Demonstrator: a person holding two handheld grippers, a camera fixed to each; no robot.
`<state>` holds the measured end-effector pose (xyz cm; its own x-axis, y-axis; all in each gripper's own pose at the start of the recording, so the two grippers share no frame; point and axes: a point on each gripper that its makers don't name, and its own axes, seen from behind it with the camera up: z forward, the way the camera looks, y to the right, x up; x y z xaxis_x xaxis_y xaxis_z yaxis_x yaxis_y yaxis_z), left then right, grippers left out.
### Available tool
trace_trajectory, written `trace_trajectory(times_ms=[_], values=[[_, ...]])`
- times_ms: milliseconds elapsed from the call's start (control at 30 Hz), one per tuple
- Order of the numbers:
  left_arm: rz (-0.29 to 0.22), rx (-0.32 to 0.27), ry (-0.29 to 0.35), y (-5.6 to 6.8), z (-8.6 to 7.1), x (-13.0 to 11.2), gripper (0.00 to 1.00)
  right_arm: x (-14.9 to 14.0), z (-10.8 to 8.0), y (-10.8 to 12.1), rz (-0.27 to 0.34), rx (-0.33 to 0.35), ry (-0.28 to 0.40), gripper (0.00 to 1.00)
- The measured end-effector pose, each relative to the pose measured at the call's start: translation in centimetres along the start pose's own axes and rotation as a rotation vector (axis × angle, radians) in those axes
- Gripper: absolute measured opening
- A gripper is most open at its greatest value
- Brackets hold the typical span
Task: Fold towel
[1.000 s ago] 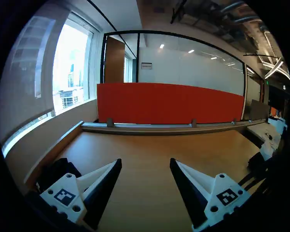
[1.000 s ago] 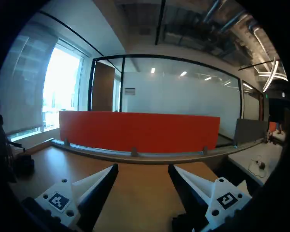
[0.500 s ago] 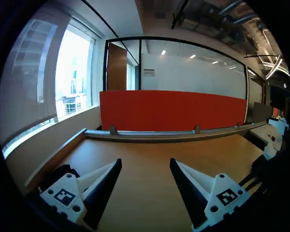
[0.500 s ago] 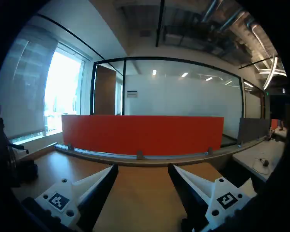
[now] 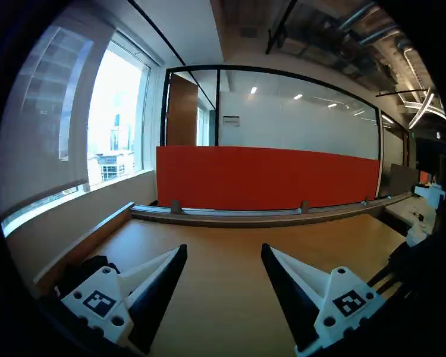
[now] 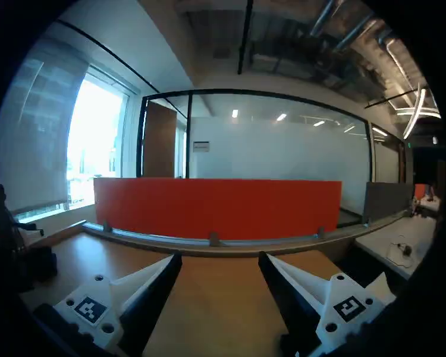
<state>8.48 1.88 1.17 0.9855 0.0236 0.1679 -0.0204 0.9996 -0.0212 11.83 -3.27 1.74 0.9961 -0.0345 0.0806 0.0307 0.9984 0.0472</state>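
Observation:
My left gripper [image 5: 223,249] is open above a bare wooden desk [image 5: 235,238], its white fingers [image 5: 148,271] spread with nothing between them. My right gripper [image 6: 219,259] is open too, held level over the same wooden desk [image 6: 223,297], and its fingers [image 6: 306,279] hold nothing. Both cameras point across the desk toward an orange divider panel [image 5: 264,177], also seen as the orange divider panel [image 6: 217,205] in the right gripper view.
A metal rail [image 5: 253,212] edges the desk's far side under the divider. A window [image 5: 113,140] and a wooden ledge [image 5: 86,244] run along the left. Dark equipment [image 6: 15,250] stands at the left of the right gripper view. Another white desk [image 6: 395,244] lies to the right.
The left gripper's view has tilted upward a little, so the divider sits lower in frame. The right gripper's view has barely shifted. Both grippers stay open.

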Motion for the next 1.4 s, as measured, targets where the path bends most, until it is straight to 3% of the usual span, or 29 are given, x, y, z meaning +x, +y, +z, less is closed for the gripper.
trace_trajectory(times_ms=[700,1400], values=[[0.031,0.006,0.054,0.1,0.7,-6.1,0.92,-1.8,-0.7,-1.8,-0.011,0.029,0.013,1.0],[0.038,0.027,0.109,-1.6,1.6,-11.6,0.92,-4.5,0.3,-2.8,-0.038,0.03,0.02,1.0]])
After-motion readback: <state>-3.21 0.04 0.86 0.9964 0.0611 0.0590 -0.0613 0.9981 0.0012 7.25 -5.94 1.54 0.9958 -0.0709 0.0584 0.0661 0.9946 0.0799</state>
